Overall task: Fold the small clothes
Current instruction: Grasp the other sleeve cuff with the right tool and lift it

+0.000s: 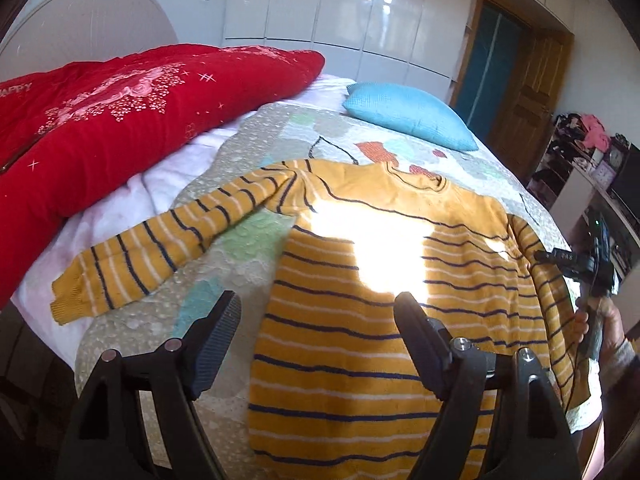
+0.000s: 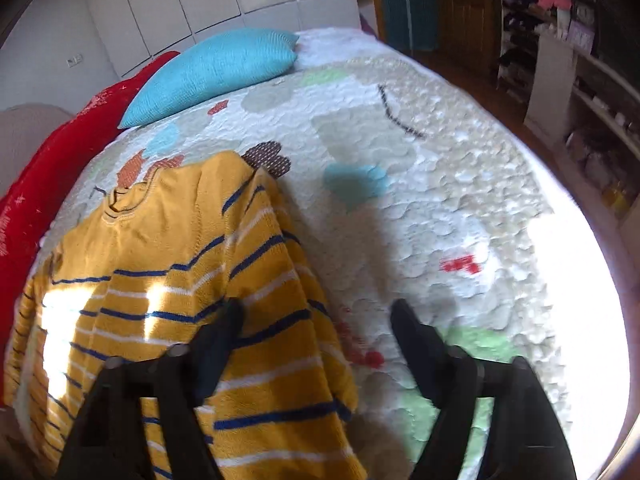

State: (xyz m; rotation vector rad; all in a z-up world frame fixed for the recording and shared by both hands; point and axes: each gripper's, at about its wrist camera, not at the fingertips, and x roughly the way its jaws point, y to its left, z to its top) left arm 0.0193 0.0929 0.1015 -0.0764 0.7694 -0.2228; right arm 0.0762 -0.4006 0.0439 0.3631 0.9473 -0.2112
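A small mustard-yellow sweater (image 1: 360,280) with navy and white stripes lies flat on the quilted bed cover (image 1: 248,168). Its left sleeve (image 1: 160,248) stretches out to the left. Its right sleeve lies folded in along the body's right side (image 2: 256,264). My left gripper (image 1: 318,312) is open and empty, above the sweater's lower body. My right gripper (image 2: 316,316) is open and empty, over the sweater's right edge; it also shows at the right in the left wrist view (image 1: 580,264).
A red quilt (image 1: 100,120) is bunched at the bed's far left. A light blue pillow (image 1: 408,116) lies at the head of the bed. White wardrobes, a wooden door (image 1: 528,92) and cluttered shelves (image 2: 592,92) stand beyond the bed.
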